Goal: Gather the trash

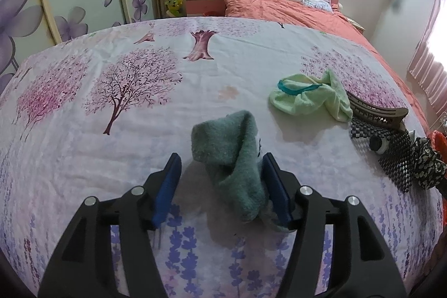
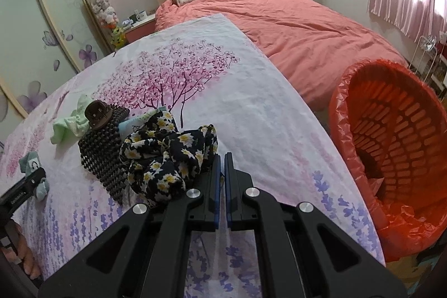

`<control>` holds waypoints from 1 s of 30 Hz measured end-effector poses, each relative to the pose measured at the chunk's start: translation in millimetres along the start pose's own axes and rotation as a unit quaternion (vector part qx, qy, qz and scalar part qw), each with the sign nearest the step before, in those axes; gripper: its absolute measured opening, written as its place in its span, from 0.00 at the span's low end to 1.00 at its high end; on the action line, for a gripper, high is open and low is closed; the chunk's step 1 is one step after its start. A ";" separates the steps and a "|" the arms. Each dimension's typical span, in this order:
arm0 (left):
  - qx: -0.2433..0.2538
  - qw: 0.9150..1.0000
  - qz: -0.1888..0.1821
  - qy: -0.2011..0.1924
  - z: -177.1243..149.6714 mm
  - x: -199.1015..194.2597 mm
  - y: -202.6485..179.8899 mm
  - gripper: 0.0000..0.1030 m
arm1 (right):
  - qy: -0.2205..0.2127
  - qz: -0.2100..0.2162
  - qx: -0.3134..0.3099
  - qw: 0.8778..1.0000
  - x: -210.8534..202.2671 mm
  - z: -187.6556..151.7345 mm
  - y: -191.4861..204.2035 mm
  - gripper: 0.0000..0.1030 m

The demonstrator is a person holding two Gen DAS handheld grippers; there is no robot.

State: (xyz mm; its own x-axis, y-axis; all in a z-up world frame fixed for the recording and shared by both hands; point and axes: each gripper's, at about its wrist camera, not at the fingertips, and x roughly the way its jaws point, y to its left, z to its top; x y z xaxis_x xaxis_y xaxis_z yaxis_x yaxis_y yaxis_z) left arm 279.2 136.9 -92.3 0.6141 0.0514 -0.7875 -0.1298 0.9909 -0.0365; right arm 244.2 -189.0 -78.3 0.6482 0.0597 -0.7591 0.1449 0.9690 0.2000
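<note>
Teal fuzzy sock (image 1: 237, 158) stands between the spread fingers of the left gripper (image 1: 220, 180), leaning on one pad. The right gripper (image 2: 222, 175) is pressed together, empty, beside the flowered cloth (image 2: 170, 155) on the bedsheet (image 2: 251, 108).

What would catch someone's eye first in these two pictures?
Probably the red-lined basket gaping beside the cloth-covered surface, at the right of the right wrist view. Then the grey-green sock standing between the open left gripper jaws, and the black floral cloth just left of the shut right gripper.

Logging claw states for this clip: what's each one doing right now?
Left claw: open, teal sock between its jaws, touching one pad only.
Right claw: shut, holding nothing, beside the floral cloth.
</note>
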 end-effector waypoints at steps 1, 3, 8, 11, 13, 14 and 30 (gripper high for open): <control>-0.001 1.000 -0.002 0.000 0.1 0.1 0.0 0.59 | 0.000 0.004 0.003 1.000 -0.4 0.1 -0.8 0.03; 0.002 1.000 -0.004 0.001 -0.4 0.4 -1.5 0.61 | -0.001 0.020 0.012 1.000 -0.9 0.4 -4.9 0.04; 0.014 1.000 -0.002 0.003 -0.4 1.2 -7.1 0.63 | -0.024 0.056 0.005 0.998 -16.2 0.7 -8.6 0.14; 0.013 1.000 -0.005 0.002 1.7 1.4 -6.2 0.63 | -0.045 0.064 0.001 0.997 -28.7 6.4 -6.8 0.34; 0.014 1.000 -0.005 0.001 2.0 1.7 -6.7 0.63 | -0.053 0.073 0.004 0.996 -33.8 9.4 -4.7 0.36; 0.015 1.000 -0.006 0.001 2.2 1.8 -7.6 0.63 | -0.055 0.077 0.001 0.995 -34.9 11.1 -1.5 0.37; 0.032 0.999 -0.025 0.001 5.5 4.0 -24.4 0.63 | -0.002 0.081 -0.088 0.993 -1.5 -5.4 52.0 0.47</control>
State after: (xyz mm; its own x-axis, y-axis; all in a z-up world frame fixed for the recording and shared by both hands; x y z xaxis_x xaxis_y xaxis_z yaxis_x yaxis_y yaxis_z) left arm 289.1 113.6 -91.2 0.6171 0.0006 -0.7869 -0.0487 0.9981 -0.0374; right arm 246.8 -137.4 -70.1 0.6554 0.2182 -0.7231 -0.0952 0.9736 0.2075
